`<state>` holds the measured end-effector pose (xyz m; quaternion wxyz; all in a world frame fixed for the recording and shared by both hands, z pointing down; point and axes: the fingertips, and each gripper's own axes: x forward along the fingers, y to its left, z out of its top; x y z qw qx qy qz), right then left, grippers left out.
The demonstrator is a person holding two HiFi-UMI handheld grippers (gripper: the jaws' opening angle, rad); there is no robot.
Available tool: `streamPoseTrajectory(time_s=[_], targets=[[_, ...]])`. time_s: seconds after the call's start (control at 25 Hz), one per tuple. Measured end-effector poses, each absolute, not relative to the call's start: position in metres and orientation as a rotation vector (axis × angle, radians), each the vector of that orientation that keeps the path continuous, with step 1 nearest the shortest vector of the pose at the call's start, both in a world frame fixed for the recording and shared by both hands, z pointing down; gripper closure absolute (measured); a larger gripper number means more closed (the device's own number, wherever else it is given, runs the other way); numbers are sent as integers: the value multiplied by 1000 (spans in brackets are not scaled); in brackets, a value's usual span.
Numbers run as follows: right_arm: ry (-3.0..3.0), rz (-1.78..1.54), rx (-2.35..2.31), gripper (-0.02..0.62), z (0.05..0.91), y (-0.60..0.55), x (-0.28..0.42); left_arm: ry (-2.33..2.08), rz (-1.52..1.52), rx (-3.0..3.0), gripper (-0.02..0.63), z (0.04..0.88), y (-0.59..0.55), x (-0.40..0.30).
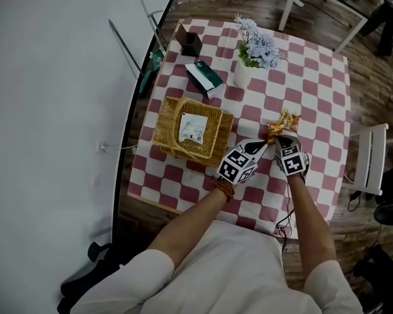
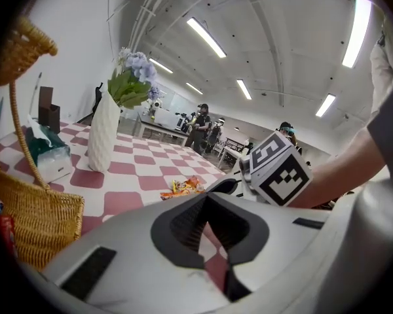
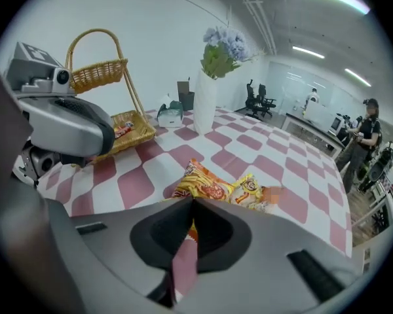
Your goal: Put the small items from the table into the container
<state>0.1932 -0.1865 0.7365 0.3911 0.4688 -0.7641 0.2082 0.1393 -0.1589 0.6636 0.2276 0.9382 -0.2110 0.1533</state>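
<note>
An orange and yellow snack packet (image 1: 285,120) lies on the red-and-white checked table (image 1: 314,90), right of the middle. My right gripper (image 1: 280,138) points down at its near edge and is shut on that edge; in the right gripper view the packet (image 3: 216,187) spreads out just beyond the closed jaws (image 3: 191,205). My left gripper (image 1: 261,146) hovers close beside it on the left, shut and holding nothing (image 2: 207,201). The wicker basket (image 1: 167,139) stands at the table's left with a white packet (image 1: 194,127) inside.
A white vase of blue flowers (image 1: 243,72) stands at the back, with a green tissue pack (image 1: 205,77) and a dark box (image 1: 189,42) to its left. A white wall runs along the table's left side. A white chair (image 1: 370,156) is at the right.
</note>
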Motion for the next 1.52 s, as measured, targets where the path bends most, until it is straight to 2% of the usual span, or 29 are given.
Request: streamPoseTrajectory(time_s=[0.4,0.96,1.12,1.52], targets=[[-2155,446,1379,565,598,-156,186,-610,293,2699,578,575,-132,129],[-2434,298,1666,565,405,-40,167,-642,51,2975,578,384,-53,88],[-2462,251,1699,566,381,-20,165,-661,-41,2956,578,352,-34,83],[-2536,212,1602,566,370,-22,133,-747,-25,2950,578,345,-31,56]])
